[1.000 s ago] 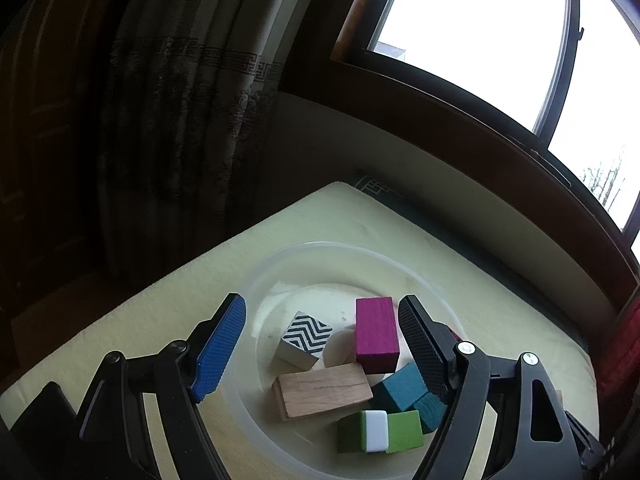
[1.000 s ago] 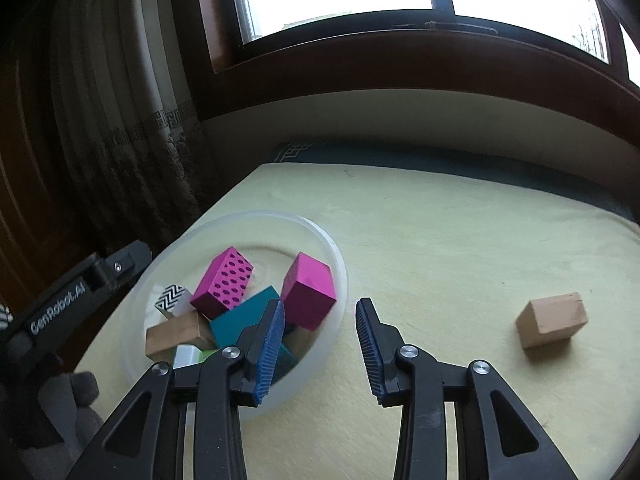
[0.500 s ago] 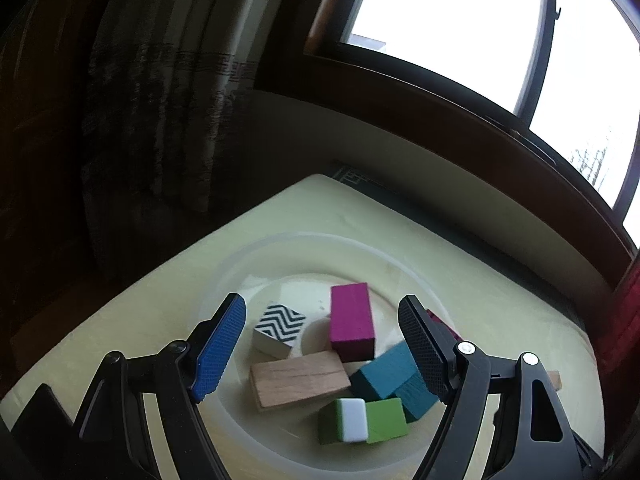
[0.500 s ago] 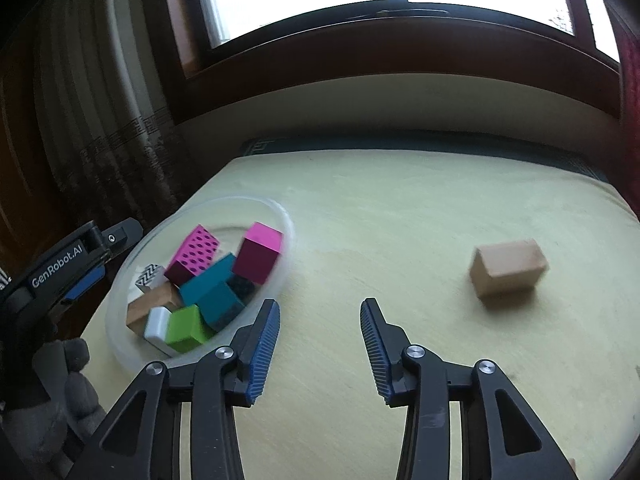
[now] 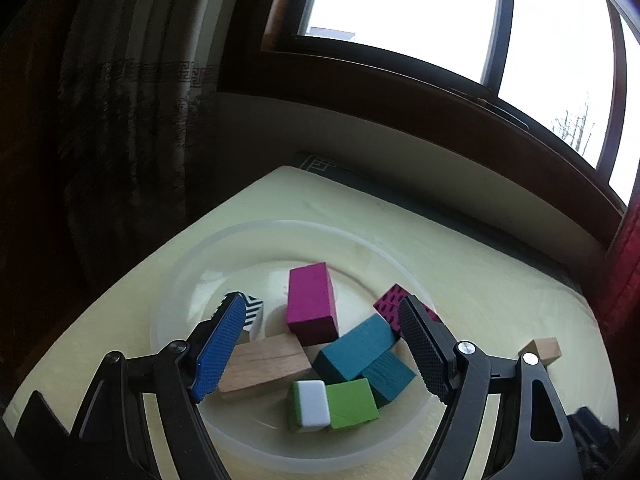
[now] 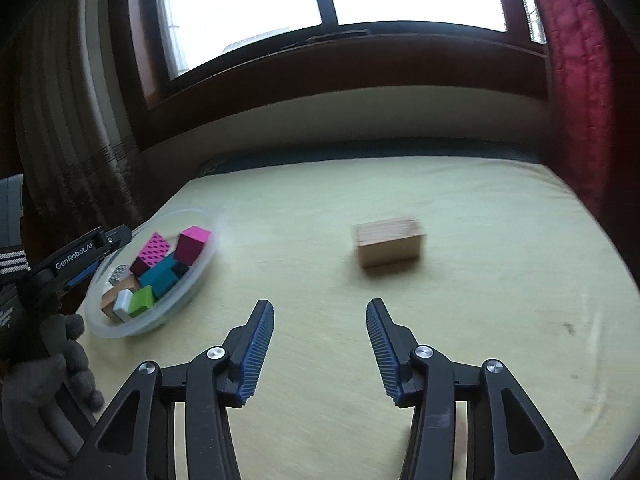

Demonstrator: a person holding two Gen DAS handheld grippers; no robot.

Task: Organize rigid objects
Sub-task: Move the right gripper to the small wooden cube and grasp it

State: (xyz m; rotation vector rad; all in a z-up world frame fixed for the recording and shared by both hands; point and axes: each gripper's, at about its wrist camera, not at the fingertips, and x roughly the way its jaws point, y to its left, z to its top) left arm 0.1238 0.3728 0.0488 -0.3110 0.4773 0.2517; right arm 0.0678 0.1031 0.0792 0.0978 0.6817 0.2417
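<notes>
Wooden block now nearer right gripper, gripper open wider

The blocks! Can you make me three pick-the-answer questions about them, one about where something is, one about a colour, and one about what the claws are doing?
1. Where is the plain wooden block that is all alone?
A. in the bowl
B. on the yellow table, outside the bowl
C. in a claw

2. What colour is the block with dark dots?
A. pink
B. orange
C. grey

3. What is the right claw doing?
A. squeezing a block
B. shut on nothing
C. open, holding nothing

Answers:
1 B: it lies by itself on the table, well away from the bowl.
2 A: its dotted top is bright pink among the other blocks in the bowl.
3 C: its two fingers stand wide apart with only table between them; the left claw is open too, over the bowl.
</notes>
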